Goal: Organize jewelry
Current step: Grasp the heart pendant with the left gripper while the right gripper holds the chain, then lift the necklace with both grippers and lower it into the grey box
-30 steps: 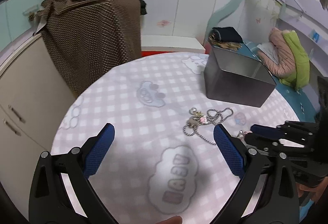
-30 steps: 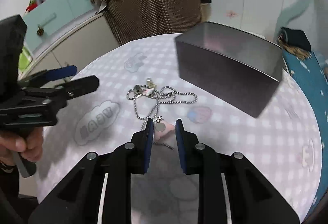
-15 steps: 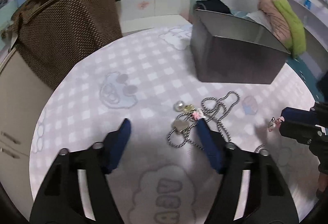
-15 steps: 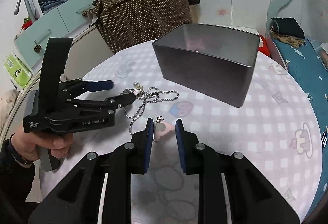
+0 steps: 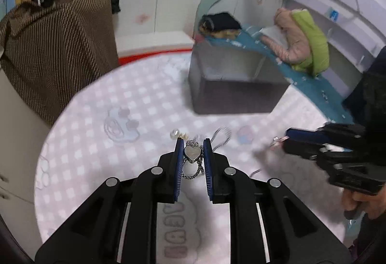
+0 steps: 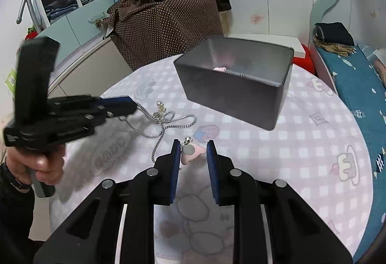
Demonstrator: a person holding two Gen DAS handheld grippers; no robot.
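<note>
My left gripper [image 5: 193, 142] is closing its jaws on a silver heart pendant [image 5: 192, 153], and the blue pads press its sides. Its silver chain [image 6: 166, 125] trails off the pendant onto the pink checked tablecloth [image 6: 301, 143], next to a pearl charm [image 5: 174, 134]. In the right wrist view the left gripper [image 6: 134, 107] hangs left of the chain, slightly above the cloth. My right gripper [image 6: 193, 144] is shut on a pink charm [image 6: 193, 154] with a small silver disc. The dark metal box [image 6: 229, 97] stands open behind both, with a pink piece [image 6: 220, 68] inside.
A brown dotted cover [image 6: 166, 22] drapes over something behind the round table at the left. Cupboards [image 6: 79, 32] stand beside it. A bed with a blue sheet [image 6: 357, 85] and folded clothes runs along the right. A hand [image 6: 41, 165] grips the left tool.
The left gripper's jaws went from wide to closed around the heart pendant and lifted it, pulling the chain. The right gripper kept its grip on the pink charm and rose slightly.
</note>
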